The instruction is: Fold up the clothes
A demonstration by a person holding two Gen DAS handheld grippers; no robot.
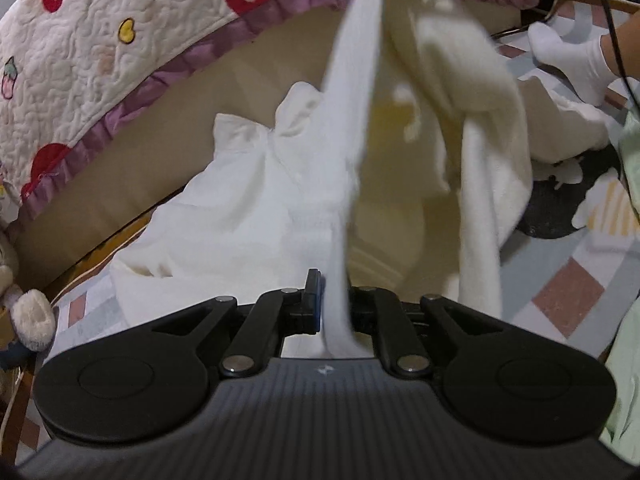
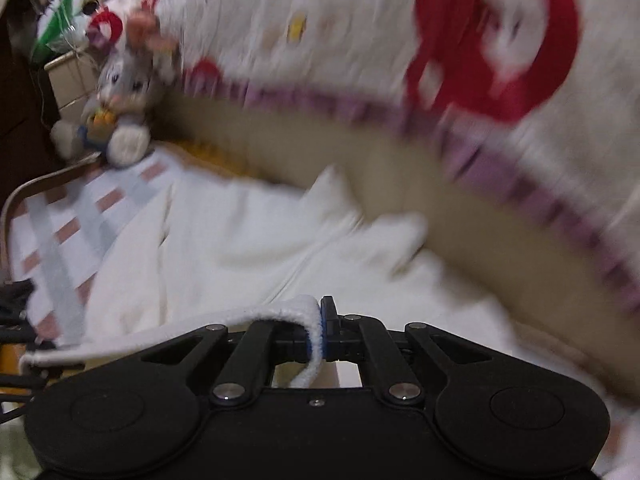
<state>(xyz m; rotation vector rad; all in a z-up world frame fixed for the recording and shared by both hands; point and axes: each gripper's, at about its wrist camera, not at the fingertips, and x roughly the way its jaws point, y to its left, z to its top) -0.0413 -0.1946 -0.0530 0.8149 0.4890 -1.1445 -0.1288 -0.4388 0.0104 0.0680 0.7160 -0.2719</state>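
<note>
Both claws are clamped on the fluffy white fleece garment (image 1: 248, 204): your left gripper (image 1: 334, 312) pinches a taut strip running up and away, your right gripper (image 2: 318, 334) nips a hem trailing left, the bulk lying ahead on the checked bedsheet (image 1: 568, 300)

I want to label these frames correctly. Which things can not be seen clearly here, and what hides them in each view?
- Left wrist view: the left gripper pads, covered by the white garment they clamp; its raised part is motion-blurred.
- Right wrist view: the quilt pattern and the garment's far edge, smeared by motion blur.
- Right wrist view: the right gripper grips a white hem; where that strip leads is cut off by the left edge.
- Garment type: cannot tell, too bunched.
</note>
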